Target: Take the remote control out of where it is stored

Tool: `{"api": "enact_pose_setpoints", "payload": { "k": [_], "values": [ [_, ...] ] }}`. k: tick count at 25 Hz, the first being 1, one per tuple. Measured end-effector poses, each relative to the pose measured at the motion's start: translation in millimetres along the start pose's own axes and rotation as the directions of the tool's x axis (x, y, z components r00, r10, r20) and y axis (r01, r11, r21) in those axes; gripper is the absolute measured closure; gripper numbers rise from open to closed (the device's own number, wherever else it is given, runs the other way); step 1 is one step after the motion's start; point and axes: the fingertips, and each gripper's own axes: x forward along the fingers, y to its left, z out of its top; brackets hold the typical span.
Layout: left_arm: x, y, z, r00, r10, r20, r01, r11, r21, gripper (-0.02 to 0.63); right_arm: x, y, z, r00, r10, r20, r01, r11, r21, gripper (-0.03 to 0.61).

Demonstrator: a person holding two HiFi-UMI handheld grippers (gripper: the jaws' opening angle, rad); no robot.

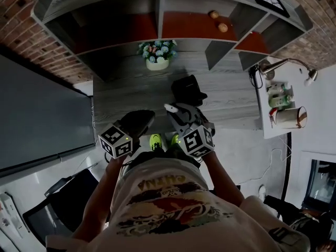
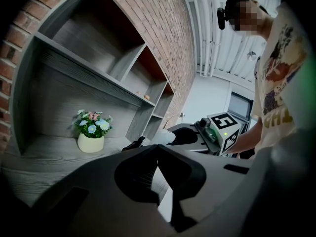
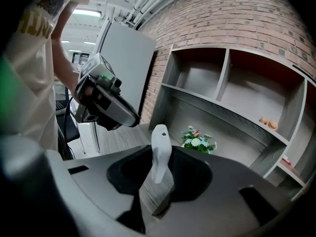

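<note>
A white remote control [image 3: 160, 149] stands upright between the jaws of my right gripper [image 3: 160, 168], which is shut on it. In the head view the remote [image 1: 175, 110] sticks out of that gripper [image 1: 182, 115] over the near edge of the grey wooden desk [image 1: 231, 101]. A black holder [image 1: 188, 91] sits on the desk just beyond it. My left gripper [image 1: 137, 121] hangs beside it to the left with its jaw tips together and nothing between them [image 2: 158, 149]. The left gripper view shows the right gripper [image 2: 197, 135] and the remote [image 2: 163, 137] from the side.
A pot of flowers [image 1: 157, 54] stands at the back of the desk under grey shelves [image 1: 210, 51]; two small brown things [image 1: 218, 21] lie on one shelf. A white side table [image 1: 273, 130] with bottles, a cup and a lamp [image 1: 294, 64] is at right. A dark panel [image 1: 37, 119] is at left.
</note>
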Motion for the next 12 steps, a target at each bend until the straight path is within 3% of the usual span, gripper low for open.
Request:
{"api": "enact_pose_setpoints", "payload": {
  "k": [12],
  "values": [
    [-24.6, 20.2, -10.5, 0.996, 0.084, 0.010, -0.083, 0.996, -0.040, 0.614, 39.2, 18.9, 6.3, 0.999, 0.047, 0.022, -0.047, 0.999, -0.014, 0.471]
  ]
}}
